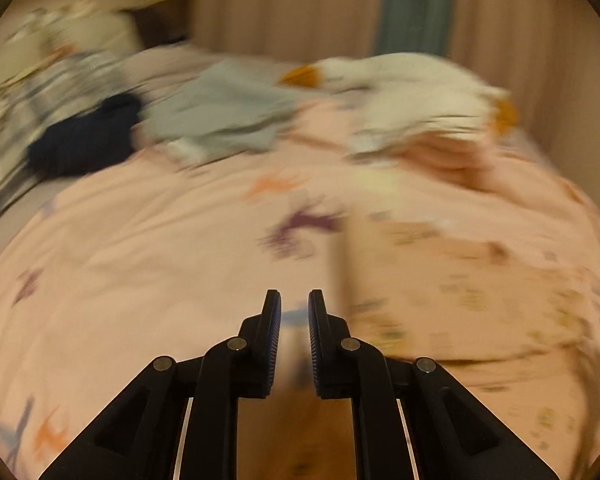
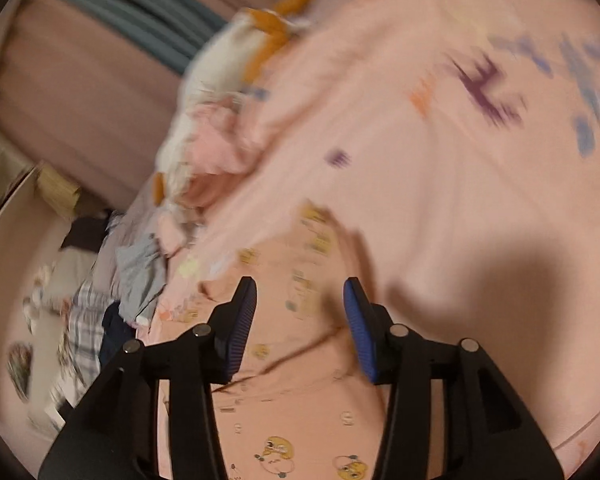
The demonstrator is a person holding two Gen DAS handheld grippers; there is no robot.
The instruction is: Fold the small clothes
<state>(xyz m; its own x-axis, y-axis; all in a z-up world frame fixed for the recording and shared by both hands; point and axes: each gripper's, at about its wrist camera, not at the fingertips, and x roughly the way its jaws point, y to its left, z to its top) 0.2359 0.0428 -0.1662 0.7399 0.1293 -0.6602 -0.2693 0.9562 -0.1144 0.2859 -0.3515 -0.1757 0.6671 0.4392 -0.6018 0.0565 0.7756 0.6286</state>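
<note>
1. Hovering above a bed, the left gripper (image 1: 294, 304) has its two black fingers drawn close together with only a narrow gap between the ribbed pads, and nothing can be seen held between them.
2. Both views are smeared by motion blur, so fine detail is hard to read.
3. Under the left gripper lies the pink bedsheet (image 1: 148, 264), printed with small purple, orange and blue figures.
4. A peach garment (image 1: 480, 300) with small yellow prints lies flat on the sheet toward the right edge of the bed, just beside the left gripper's right finger.
5. At the far edge of the bed sit other clothes: a dark navy piece (image 1: 86, 140) at the left, a grey piece (image 1: 228, 112) beside it, and a white pile with orange trim (image 1: 416, 92) toward the right.
6. A striped cloth (image 1: 16, 132) lies along the far left corner.
7. Seen from the right wrist, the right gripper (image 2: 300, 292) stands wide open, its blue pads well apart.
8. The right gripper hangs over the peach garment (image 2: 296, 412), which shows yellow cartoon faces and a dark crease line; whether the fingers touch the cloth cannot be told.
9. A dark shadow falls on the bedsheet (image 2: 440, 184) to the right of that gripper.
10. The white pile with orange trim (image 2: 236, 60) lies at the bed's edge, next to a curtain (image 2: 72, 92).
</note>
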